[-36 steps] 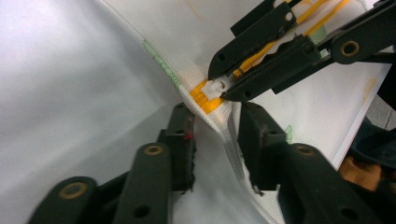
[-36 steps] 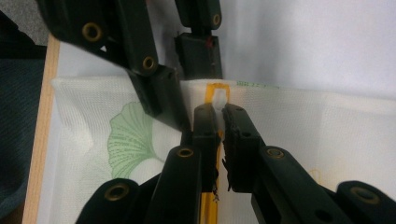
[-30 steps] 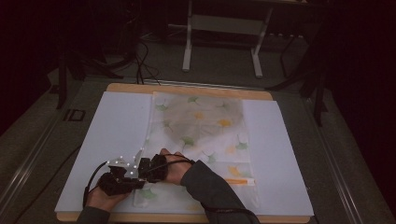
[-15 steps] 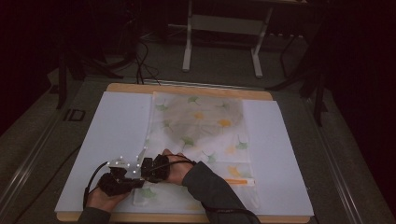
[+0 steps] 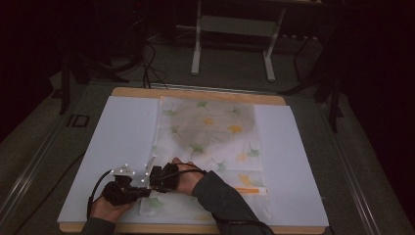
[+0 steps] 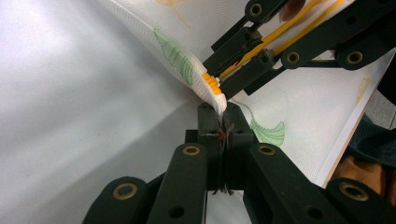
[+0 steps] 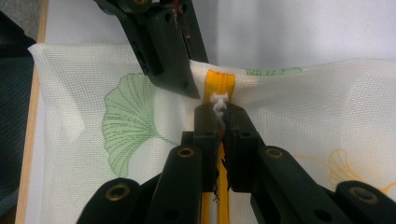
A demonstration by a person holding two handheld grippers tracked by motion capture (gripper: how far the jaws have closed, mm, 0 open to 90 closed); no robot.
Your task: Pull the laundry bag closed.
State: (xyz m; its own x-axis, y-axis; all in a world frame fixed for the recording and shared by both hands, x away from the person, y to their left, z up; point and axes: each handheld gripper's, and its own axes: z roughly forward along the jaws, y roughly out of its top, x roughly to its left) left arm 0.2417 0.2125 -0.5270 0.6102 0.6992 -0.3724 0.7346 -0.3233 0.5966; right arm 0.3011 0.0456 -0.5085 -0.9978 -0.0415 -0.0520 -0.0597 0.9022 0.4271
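A white mesh bag (image 5: pixel 210 142) printed with green and yellow leaves lies flat on a white board (image 5: pixel 122 132). Its yellow zipper (image 7: pixel 219 81) runs along the near edge. My left gripper (image 5: pixel 147 183) is shut on the bag's corner (image 6: pixel 212 91) at the zipper's end, and the fabric is pinched between its tips (image 6: pixel 223 114). My right gripper (image 5: pixel 153 178) meets it from the other side. Its tips (image 7: pixel 222 113) are shut on the small white zipper pull (image 7: pixel 218 100). The left gripper's fingers (image 7: pixel 163 51) sit just beyond the pull.
The board rests on a wooden table whose edge (image 5: pixel 195 229) runs along the front. A person's dark sleeve (image 5: pixel 225 200) crosses the bag's near part. Behind the table stand a metal frame (image 5: pixel 235 44) and loose cables (image 5: pixel 147 63) on the floor.
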